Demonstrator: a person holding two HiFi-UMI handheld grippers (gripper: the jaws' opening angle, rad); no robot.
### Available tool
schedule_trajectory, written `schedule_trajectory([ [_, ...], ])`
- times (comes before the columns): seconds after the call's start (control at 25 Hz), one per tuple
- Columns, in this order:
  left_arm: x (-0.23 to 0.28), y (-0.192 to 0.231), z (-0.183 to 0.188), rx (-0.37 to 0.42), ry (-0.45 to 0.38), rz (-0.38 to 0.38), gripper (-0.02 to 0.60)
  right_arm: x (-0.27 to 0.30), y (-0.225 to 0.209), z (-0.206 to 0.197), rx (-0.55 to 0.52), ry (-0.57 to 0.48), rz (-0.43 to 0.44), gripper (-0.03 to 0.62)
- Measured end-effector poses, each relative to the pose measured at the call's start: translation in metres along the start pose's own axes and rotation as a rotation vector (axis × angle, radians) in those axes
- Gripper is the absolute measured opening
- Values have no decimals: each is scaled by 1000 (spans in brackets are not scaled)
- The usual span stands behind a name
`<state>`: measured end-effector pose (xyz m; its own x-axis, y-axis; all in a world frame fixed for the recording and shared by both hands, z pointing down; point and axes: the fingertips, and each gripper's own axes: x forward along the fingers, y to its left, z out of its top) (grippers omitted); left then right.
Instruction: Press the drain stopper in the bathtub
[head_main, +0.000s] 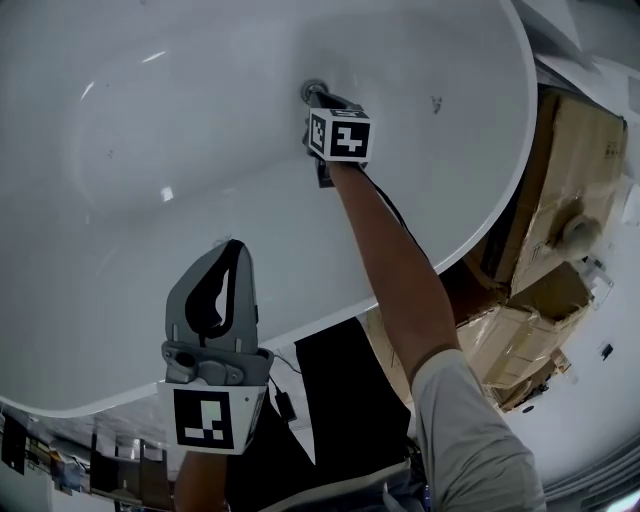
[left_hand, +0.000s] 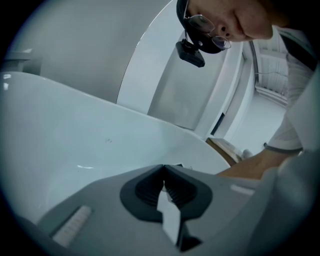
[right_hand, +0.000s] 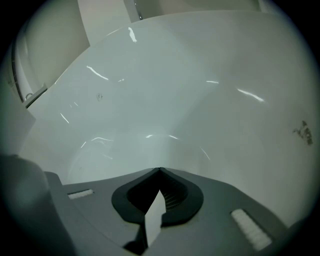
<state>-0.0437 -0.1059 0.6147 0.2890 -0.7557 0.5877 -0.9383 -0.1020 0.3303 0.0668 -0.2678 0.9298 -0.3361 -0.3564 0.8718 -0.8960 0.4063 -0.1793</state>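
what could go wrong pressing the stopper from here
1. The right gripper, shut, is at the stopper, yet its own view shows only glossy tub. The tips may be off-centre and could slip off.
2. The left gripper, shut, hangs close to the tub's rim. Leaning further in could knock it there.

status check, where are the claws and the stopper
Left claw shut, empty, up by the bathtub rim. Right claw shut, tip down at the drain stopper. Nothing in the way.
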Motion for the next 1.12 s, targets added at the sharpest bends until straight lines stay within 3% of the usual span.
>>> schedule_trajectory([
  [0.24,-16,-11,27,31,-5,-29,0,-36,6,7,-4,-5,5,-3],
  [0.44,-27,-15,50,41,-45,-8,0,-68,12,15,-37,-26,15,-3],
  [0.64,-44,-22,67,58,-26,-23,0,-100,19,21,-58,-41,10,-3],
  [1.12,-99,-40,119,97,-62,-20,0,-188,41,29,-30,-64,22,-3],
])
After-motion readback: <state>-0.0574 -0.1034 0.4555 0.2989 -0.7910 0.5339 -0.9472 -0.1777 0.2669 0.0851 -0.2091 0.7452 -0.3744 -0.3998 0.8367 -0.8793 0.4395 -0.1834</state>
